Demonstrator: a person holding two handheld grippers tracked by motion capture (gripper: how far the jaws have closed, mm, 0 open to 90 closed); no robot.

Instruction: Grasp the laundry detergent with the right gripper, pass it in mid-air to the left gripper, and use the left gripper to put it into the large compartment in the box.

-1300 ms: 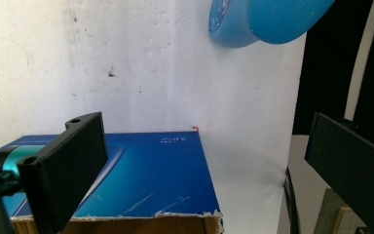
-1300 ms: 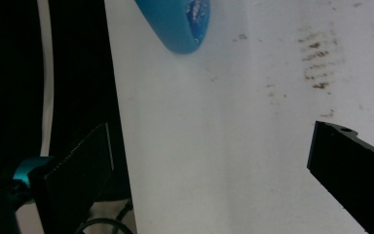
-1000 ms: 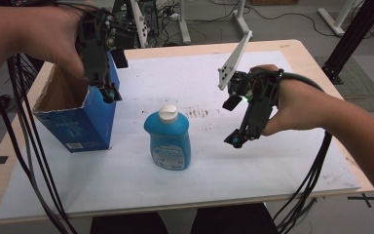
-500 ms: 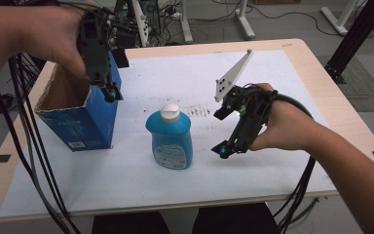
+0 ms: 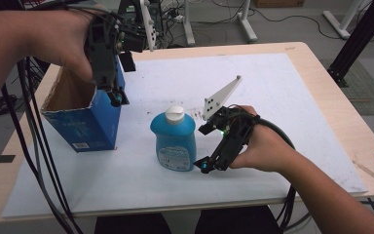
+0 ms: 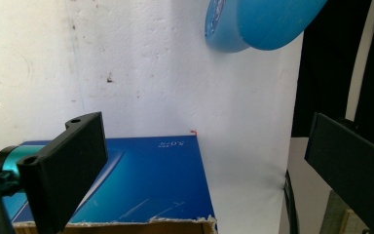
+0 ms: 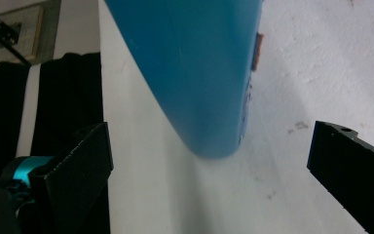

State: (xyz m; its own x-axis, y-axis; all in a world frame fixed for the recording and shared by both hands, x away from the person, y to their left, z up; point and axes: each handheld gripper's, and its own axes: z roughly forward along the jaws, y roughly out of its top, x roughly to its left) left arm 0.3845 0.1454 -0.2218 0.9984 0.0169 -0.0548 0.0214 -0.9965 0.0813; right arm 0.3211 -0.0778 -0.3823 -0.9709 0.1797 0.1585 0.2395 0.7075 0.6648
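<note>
A blue bottle (image 5: 174,141) with a white cap stands upright in the middle of the white sheet (image 5: 282,97). My right gripper (image 5: 208,165) is low at the bottle's right side, close to its base. In the right gripper view the bottle (image 7: 195,73) rises just ahead of the right gripper (image 7: 209,146), whose jaws stand wide open, not touching it. An open blue cardboard box (image 5: 80,119) stands to the left. My left gripper (image 5: 115,96) hangs open over the box's right wall. In the left gripper view the box wall (image 6: 141,175) lies below the left gripper (image 6: 208,134), the bottle (image 6: 258,22) beyond.
The sheet covers most of a wooden table (image 5: 355,136). Black cables (image 5: 39,146) trail down past the table's left edge. Stands and more cables sit on the floor behind the table. A dark post (image 5: 355,44) rises at the back right.
My right gripper has come down and to the left, from beside the bottle's shoulder to its base. The left gripper has stayed over the box.
</note>
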